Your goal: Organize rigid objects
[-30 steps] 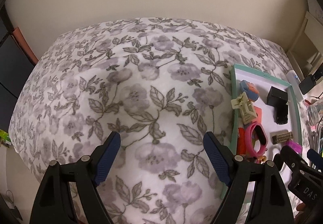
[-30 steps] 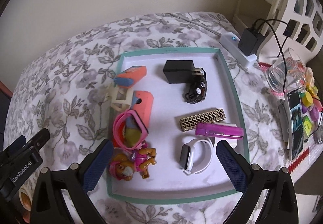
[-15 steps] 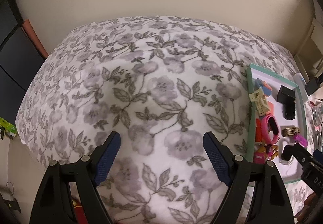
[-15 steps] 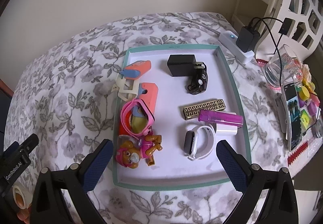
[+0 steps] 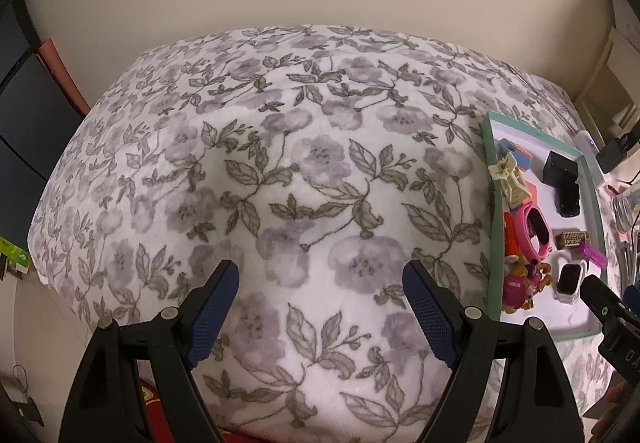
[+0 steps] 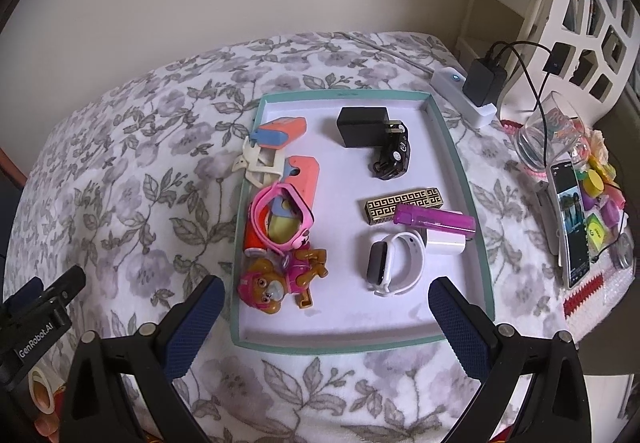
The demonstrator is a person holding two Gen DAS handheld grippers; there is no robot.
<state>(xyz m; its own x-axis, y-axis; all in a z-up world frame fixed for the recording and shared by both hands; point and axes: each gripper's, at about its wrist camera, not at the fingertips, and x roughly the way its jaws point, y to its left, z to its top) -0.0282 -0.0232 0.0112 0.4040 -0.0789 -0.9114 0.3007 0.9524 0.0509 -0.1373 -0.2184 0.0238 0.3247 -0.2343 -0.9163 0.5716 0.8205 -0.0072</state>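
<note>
A teal-rimmed white tray (image 6: 448,147) lies on the floral blanket (image 5: 280,171). It holds a black charger (image 6: 362,126), a black buckle (image 6: 394,159), a gold patterned bar (image 6: 404,203), a purple lighter (image 6: 434,220), a white smartwatch (image 6: 394,263), a pink watch (image 6: 282,217), a toy dog (image 6: 280,281) and orange cases (image 6: 280,131). My right gripper (image 6: 324,319) hangs open over the tray's near edge, holding nothing. My left gripper (image 5: 320,303) stands open above bare blanket, left of the tray (image 5: 494,227).
To the right of the tray lie a white power strip (image 6: 464,95) with a black plug and cable, a glass (image 6: 548,135), a phone (image 6: 572,223) and small coloured toys (image 6: 600,199). A white shelf unit (image 6: 592,3) stands at far right. A wall backs the bed.
Both grippers drew back from the tray, so it looks smaller and farther in both views. In the left view the tray slid toward the right edge. Jaws stayed wide.
</note>
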